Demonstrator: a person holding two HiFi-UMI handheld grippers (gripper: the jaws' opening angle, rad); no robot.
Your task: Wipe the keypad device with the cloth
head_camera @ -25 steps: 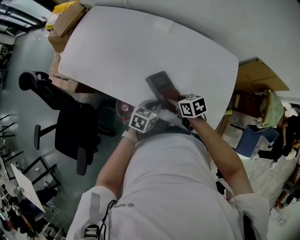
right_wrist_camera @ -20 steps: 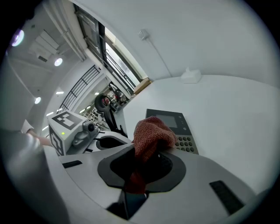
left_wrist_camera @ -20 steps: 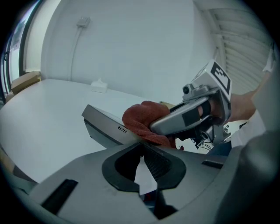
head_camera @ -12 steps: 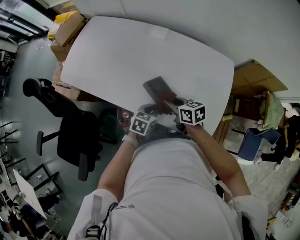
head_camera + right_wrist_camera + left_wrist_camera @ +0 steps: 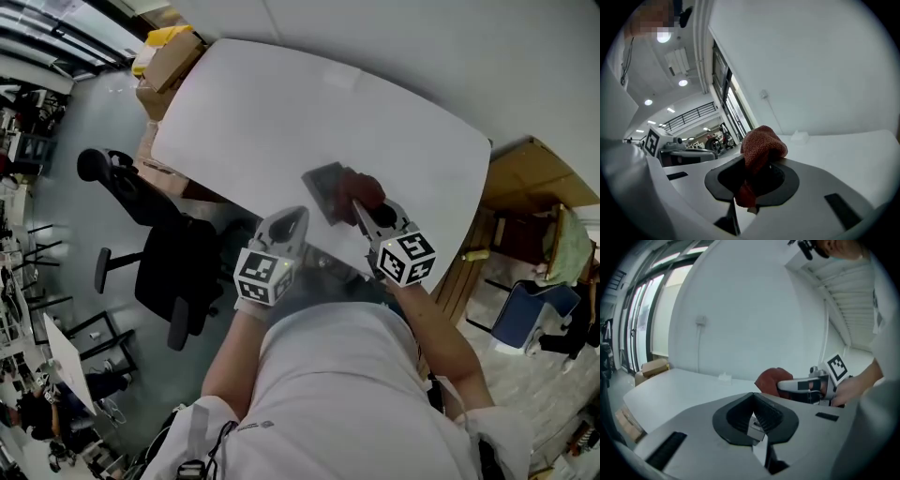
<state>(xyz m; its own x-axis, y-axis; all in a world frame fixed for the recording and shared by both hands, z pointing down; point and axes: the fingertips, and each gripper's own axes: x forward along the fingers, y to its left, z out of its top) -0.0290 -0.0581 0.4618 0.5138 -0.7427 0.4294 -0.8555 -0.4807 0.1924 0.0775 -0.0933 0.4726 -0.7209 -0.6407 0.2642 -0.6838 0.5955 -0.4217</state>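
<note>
The dark grey keypad device (image 5: 322, 184) lies flat on the white table (image 5: 281, 112), close to its near edge. A red-brown cloth (image 5: 364, 189) is bunched at the device's right end. My right gripper (image 5: 362, 208) is shut on that cloth (image 5: 761, 144), which bulges out over the jaws in the right gripper view. My left gripper (image 5: 294, 216) hangs at the table's near edge, left of the device and apart from it, its jaws shut with nothing between them (image 5: 757, 425). In the left gripper view the device is hidden, but the cloth (image 5: 771, 379) shows.
A black office chair (image 5: 159, 253) stands left of the table. Cardboard boxes (image 5: 169, 56) sit at the far left corner, and a wooden crate (image 5: 534, 187) is on the right. A small white object (image 5: 339, 77) lies near the table's far edge, below the white wall.
My left gripper has drawn back from the device toward the table's near edge. The right gripper with the cloth stays at the device's right end. The head view has shifted.
</note>
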